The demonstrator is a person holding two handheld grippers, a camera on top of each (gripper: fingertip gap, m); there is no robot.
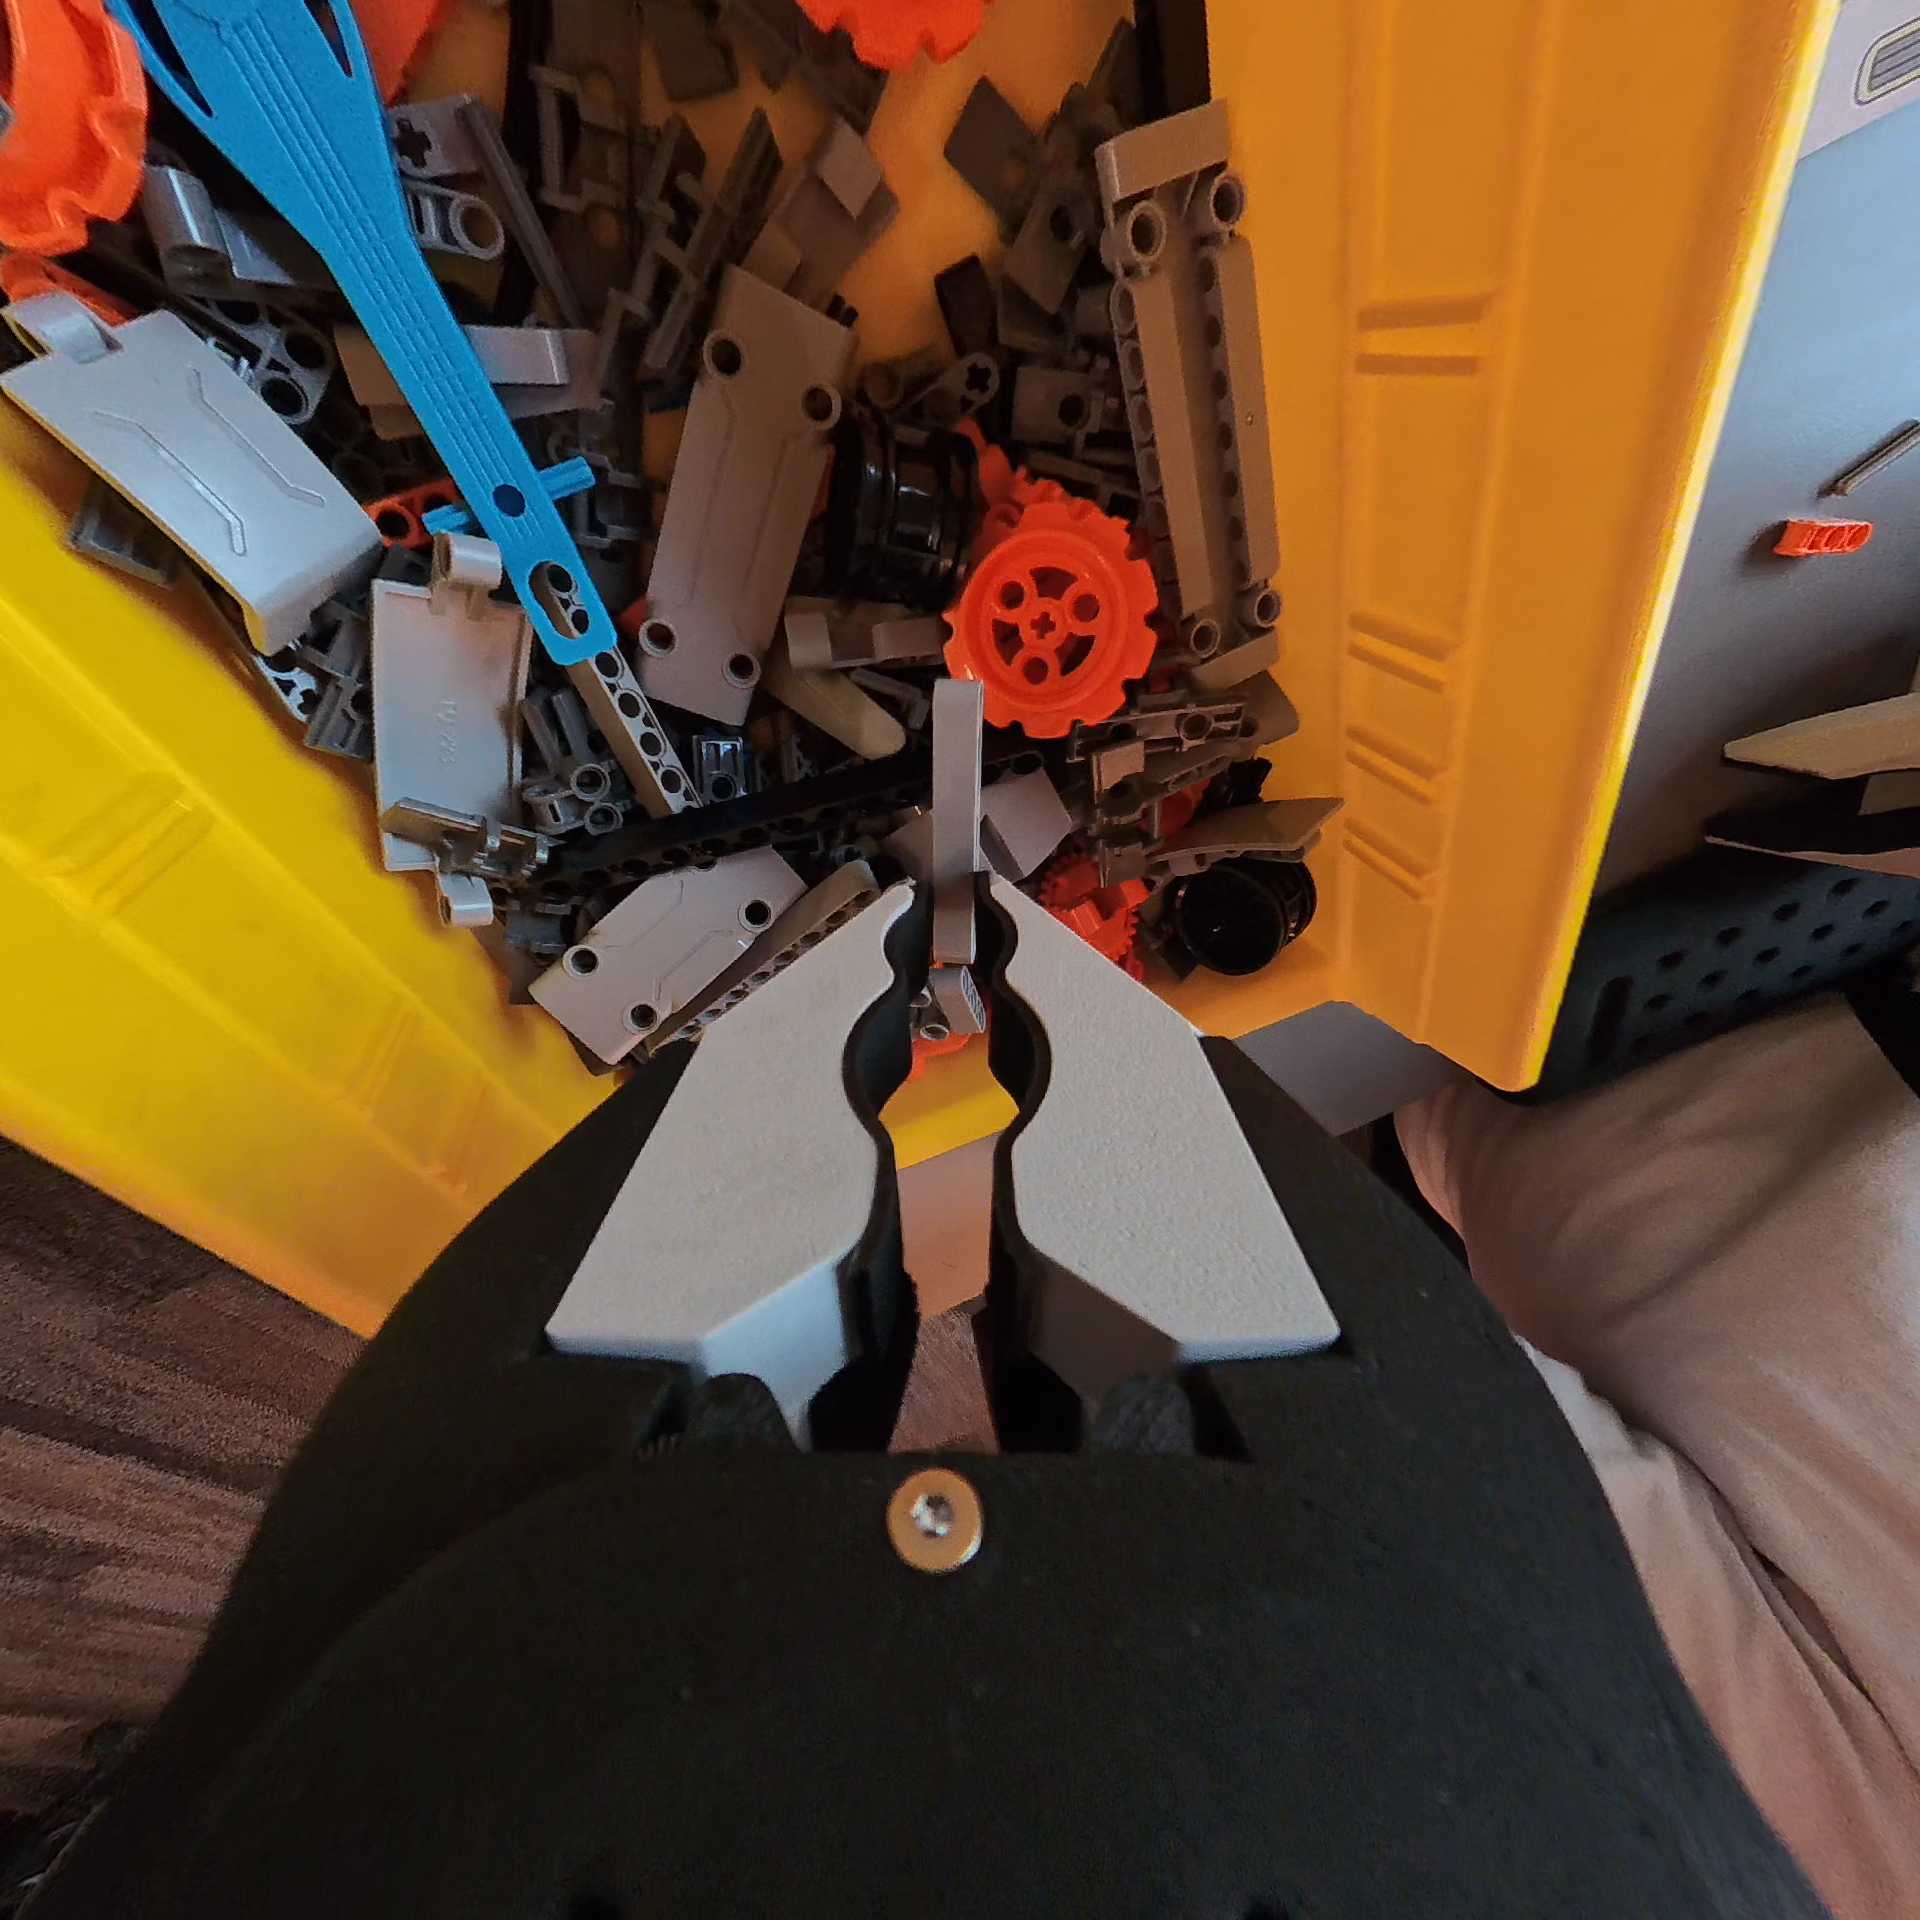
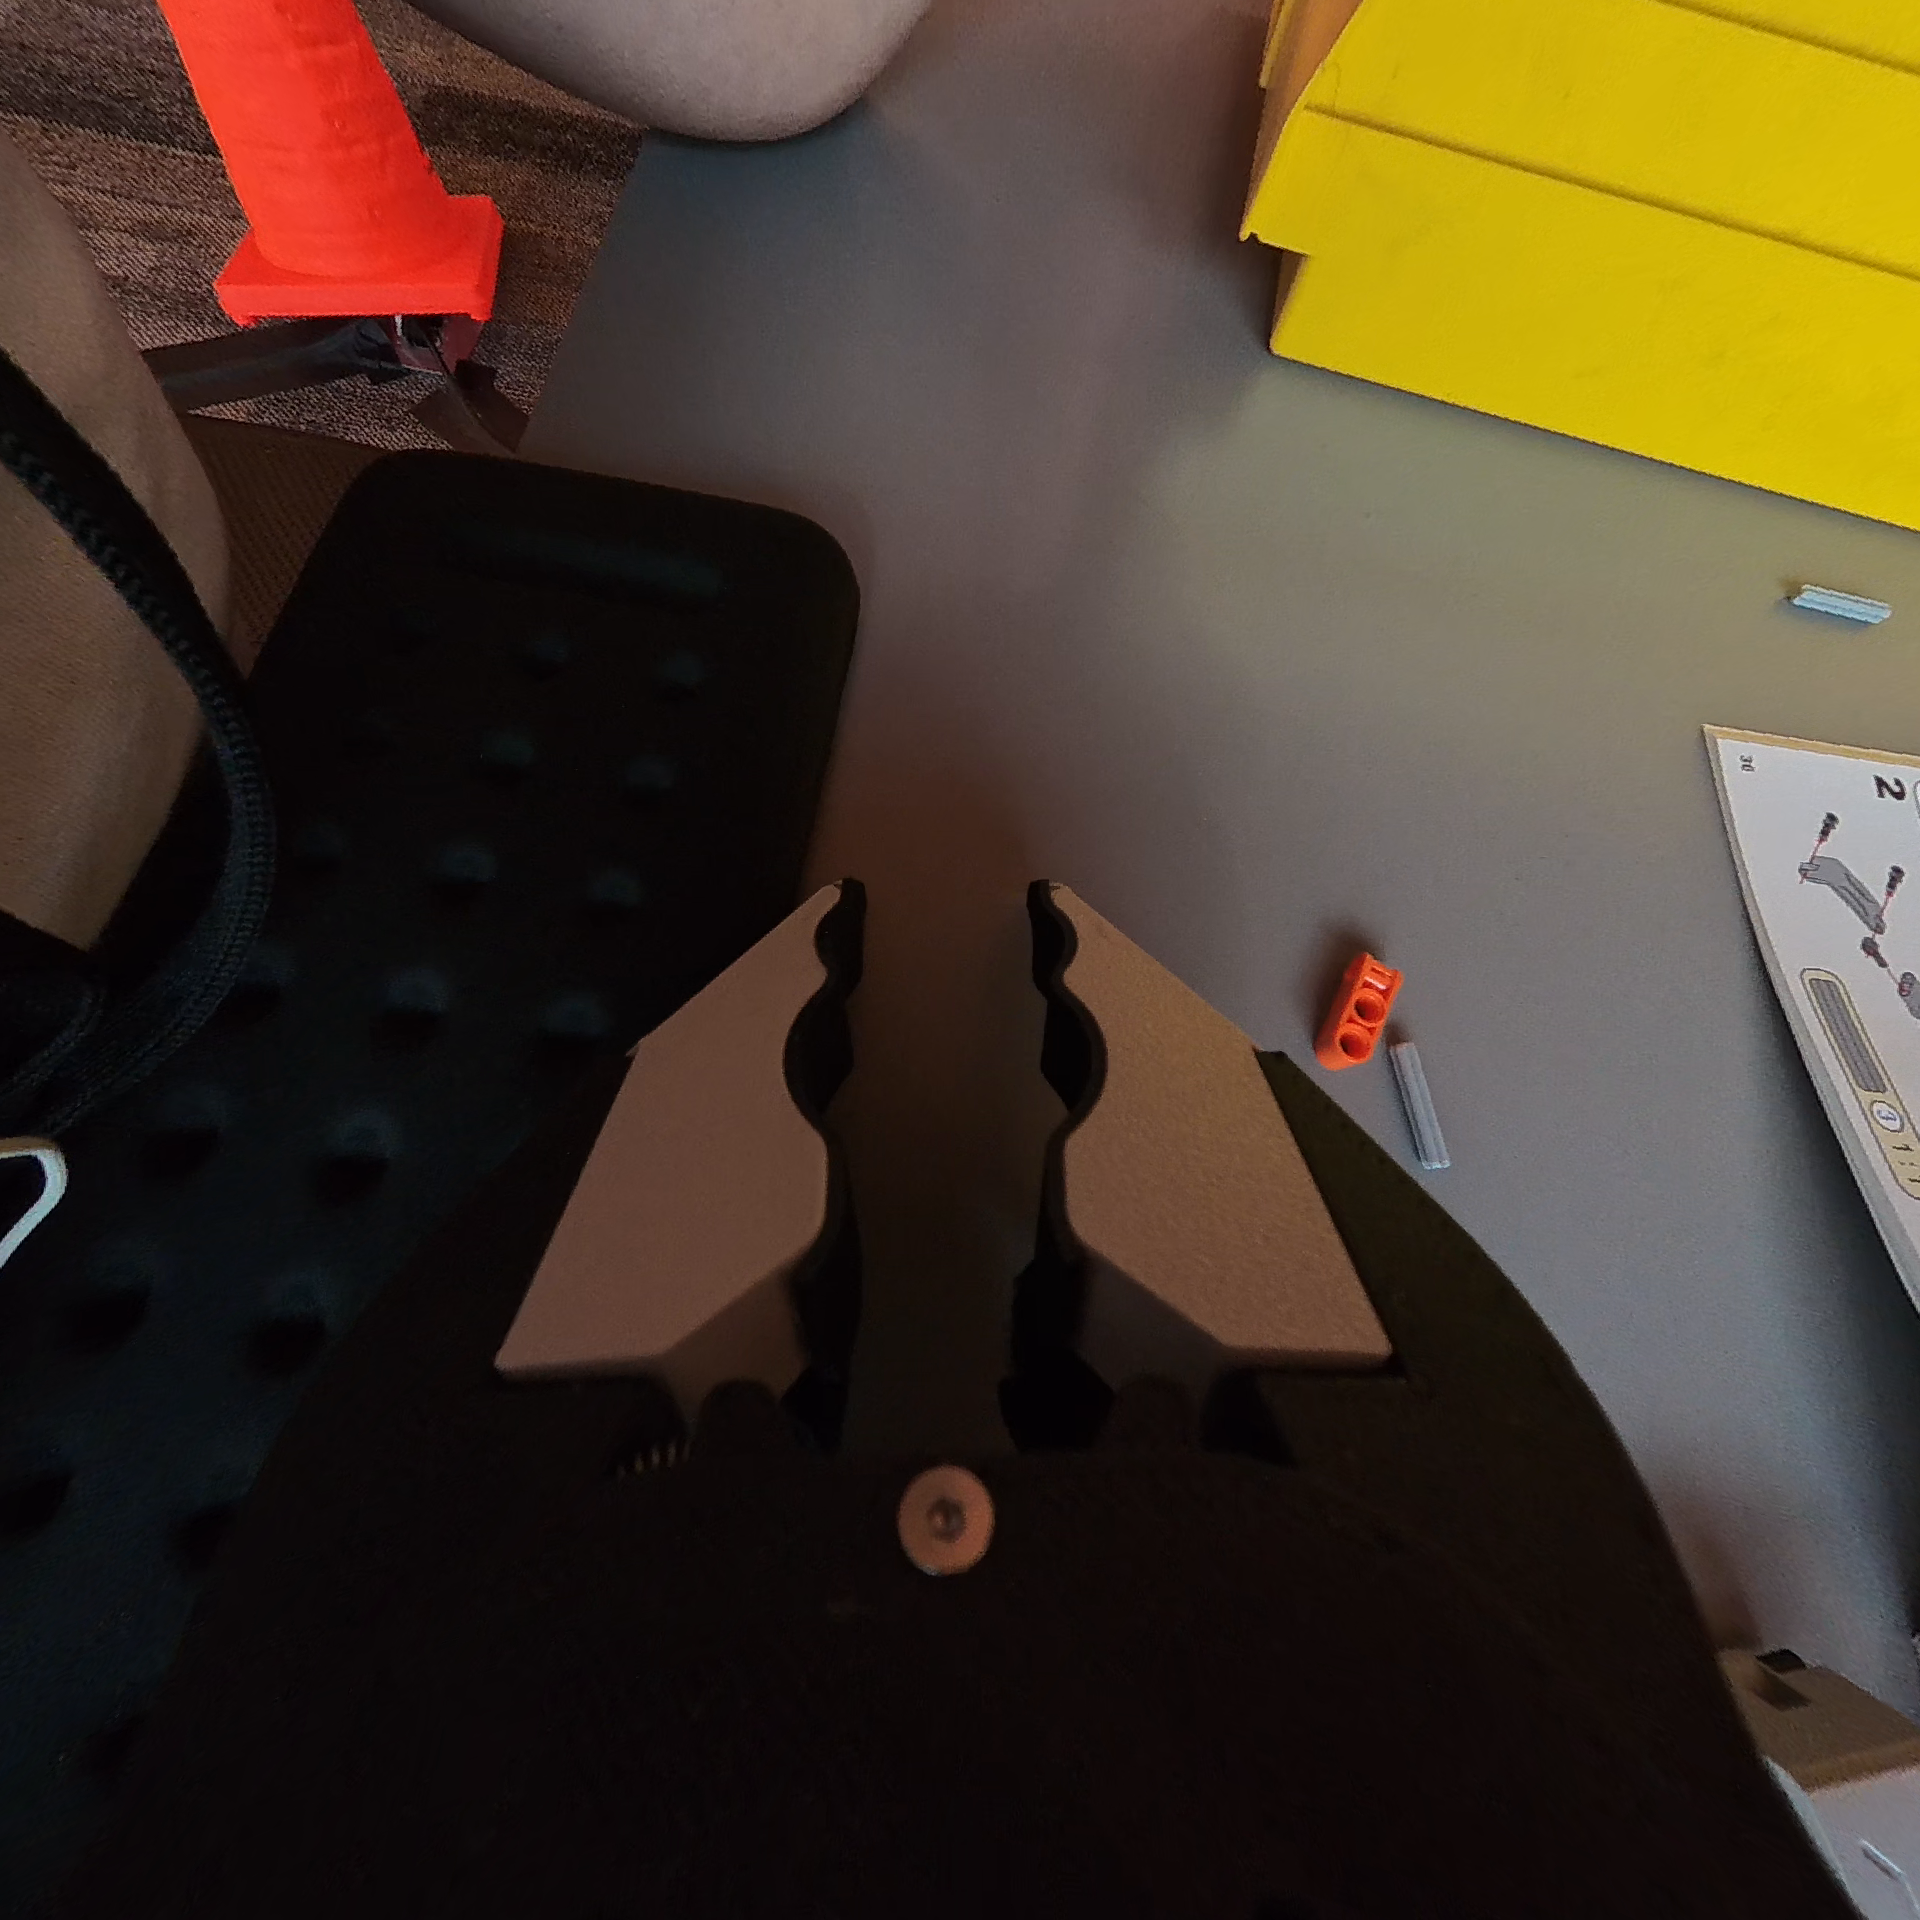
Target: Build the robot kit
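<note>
Grey curved piece (image 1: pixel 956 821) sits pinched upright at the tips of the left gripper (image 1: pixel 954 904), fingers pressed onto its lower end, over the near end of the yellow bin (image 1: pixel 1455 520). Hold looks shallow; judged best kept steady and level so the piece cannot pivot. Orange gear (image 1: pixel 1049 623) lies just beyond at 1 o'clock, blue paddle (image 1: pixel 416 312) far at 10 o'clock. Right gripper (image 2: pixel 945 904) hangs empty over the grey table (image 2: pixel 1039 468), fingers spread; orange brick (image 2: pixel 1359 1010) near at 3 o'clock, instruction sheet (image 2: pixel 1829 987) beyond it.
</note>
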